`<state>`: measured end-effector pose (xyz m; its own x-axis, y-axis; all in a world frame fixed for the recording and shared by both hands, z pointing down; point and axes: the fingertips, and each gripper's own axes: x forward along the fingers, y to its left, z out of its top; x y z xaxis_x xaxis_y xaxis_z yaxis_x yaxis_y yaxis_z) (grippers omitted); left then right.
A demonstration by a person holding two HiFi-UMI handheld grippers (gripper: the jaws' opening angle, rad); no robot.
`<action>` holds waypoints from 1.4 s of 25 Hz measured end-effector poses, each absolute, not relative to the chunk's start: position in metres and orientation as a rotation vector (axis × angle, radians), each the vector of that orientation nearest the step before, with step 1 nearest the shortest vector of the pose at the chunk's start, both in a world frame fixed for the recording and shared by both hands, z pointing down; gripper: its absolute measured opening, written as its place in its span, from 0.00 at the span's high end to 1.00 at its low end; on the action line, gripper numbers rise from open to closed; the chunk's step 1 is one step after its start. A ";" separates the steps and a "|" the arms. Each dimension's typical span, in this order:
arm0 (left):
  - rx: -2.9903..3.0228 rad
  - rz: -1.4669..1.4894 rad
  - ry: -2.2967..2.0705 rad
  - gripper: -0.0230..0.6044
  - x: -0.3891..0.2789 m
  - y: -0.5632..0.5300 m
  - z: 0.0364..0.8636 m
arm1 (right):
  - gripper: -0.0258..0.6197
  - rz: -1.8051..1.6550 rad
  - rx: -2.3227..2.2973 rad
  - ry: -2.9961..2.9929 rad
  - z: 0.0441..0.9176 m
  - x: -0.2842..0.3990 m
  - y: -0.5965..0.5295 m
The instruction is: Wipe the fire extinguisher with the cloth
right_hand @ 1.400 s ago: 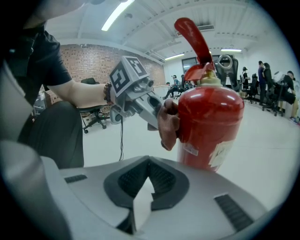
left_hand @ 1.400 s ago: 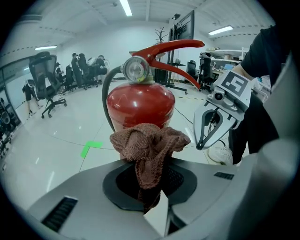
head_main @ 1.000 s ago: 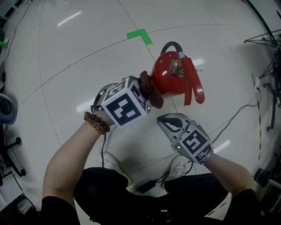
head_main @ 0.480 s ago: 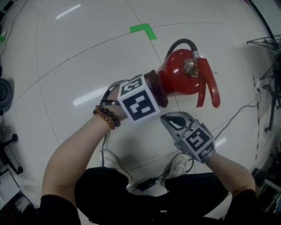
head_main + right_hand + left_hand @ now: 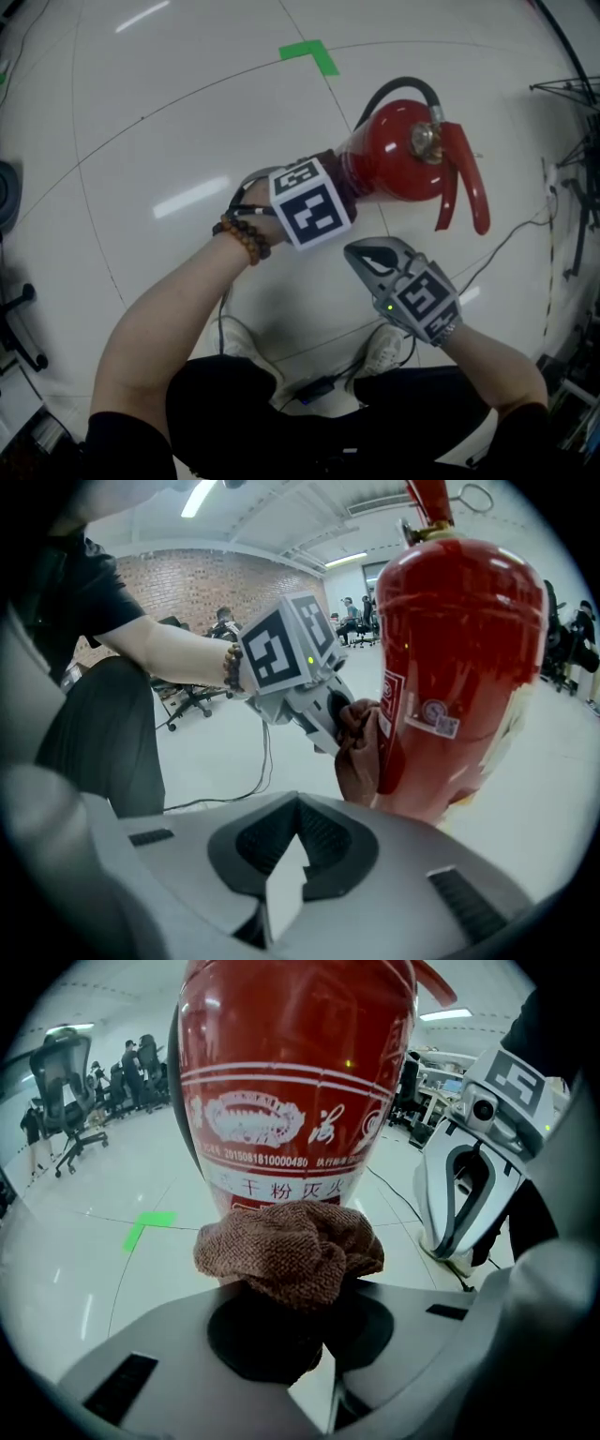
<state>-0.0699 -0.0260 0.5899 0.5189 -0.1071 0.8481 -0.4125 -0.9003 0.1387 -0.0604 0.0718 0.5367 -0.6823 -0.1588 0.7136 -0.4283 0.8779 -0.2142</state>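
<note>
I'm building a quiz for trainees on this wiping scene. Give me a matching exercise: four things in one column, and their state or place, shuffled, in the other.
Column 1
1. red metal fire extinguisher
2. brown terry cloth
3. right gripper
4. green tape corner mark

Column 2
A. shut, nothing held
B. stuck flat on the white floor
C. standing upright
D. clamped in the left gripper

Pairs: 1-C, 2-D, 3-A, 4-B

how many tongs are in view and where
2. The left tongs hold the brown cloth against the red fire extinguisher; the right tongs hang shut and empty, nearer the person.
</note>
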 end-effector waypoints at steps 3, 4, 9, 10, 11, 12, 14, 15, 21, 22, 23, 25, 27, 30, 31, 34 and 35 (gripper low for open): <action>2.423 1.338 -0.429 0.89 -0.071 -0.027 0.602 | 0.92 0.481 0.413 -2.302 0.539 -0.061 0.073; 2.416 1.342 -0.428 0.89 -0.071 -0.027 0.607 | 0.93 0.481 0.412 -2.302 0.540 -0.061 0.073; 2.383 1.362 -0.424 0.89 -0.072 -0.028 0.627 | 0.92 0.493 0.420 -2.297 0.542 -0.059 0.071; 2.376 1.364 -0.426 0.89 -0.073 -0.029 0.631 | 0.92 0.494 0.422 -2.298 0.543 -0.058 0.070; 2.368 1.367 -0.428 0.89 -0.073 -0.030 0.636 | 0.93 0.494 0.424 -2.300 0.543 -0.057 0.070; 2.360 1.370 -0.430 0.89 -0.074 -0.030 0.640 | 0.92 0.495 0.426 -2.300 0.543 -0.056 0.070; 2.345 1.376 -0.437 0.89 -0.075 -0.031 0.648 | 0.93 0.498 0.431 -2.302 0.543 -0.054 0.069; 2.337 1.379 -0.441 0.89 -0.075 -0.031 0.652 | 0.93 0.500 0.433 -2.302 0.543 -0.052 0.068; 2.300 1.386 -0.462 0.89 -0.077 -0.031 0.674 | 0.93 0.501 0.449 -2.309 0.544 -0.044 0.067; 2.295 1.388 -0.465 0.89 -0.077 -0.031 0.677 | 0.92 0.504 0.452 -2.308 0.544 -0.042 0.067; 2.291 1.390 -0.468 0.89 -0.077 -0.032 0.680 | 0.93 0.508 0.455 -2.307 0.544 -0.041 0.067; 2.282 1.398 -0.474 0.89 -0.078 -0.032 0.687 | 0.93 0.511 0.460 -2.304 0.542 -0.037 0.066; 2.269 1.409 -0.480 0.89 -0.079 -0.032 0.693 | 0.92 0.507 0.465 -2.305 0.540 -0.034 0.065; 2.253 1.420 -0.486 0.89 -0.080 -0.032 0.703 | 0.92 0.506 0.483 -2.312 0.537 -0.029 0.062; 2.250 1.422 -0.489 0.89 -0.080 -0.032 0.706 | 0.93 0.506 0.490 -2.315 0.537 -0.028 0.061; 2.238 1.418 -0.508 0.89 -0.080 -0.032 0.715 | 0.93 0.505 0.496 -2.316 0.535 -0.023 0.060; 2.227 1.413 -0.518 0.89 -0.080 -0.031 0.718 | 0.93 0.504 0.497 -2.316 0.534 -0.022 0.061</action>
<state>-0.0804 -0.0310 0.7178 0.4048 -0.0727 0.9115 -0.5335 -0.8284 0.1708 -0.0218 0.0605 0.5343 -0.6782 -0.2066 0.7052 -0.4812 0.8502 -0.2136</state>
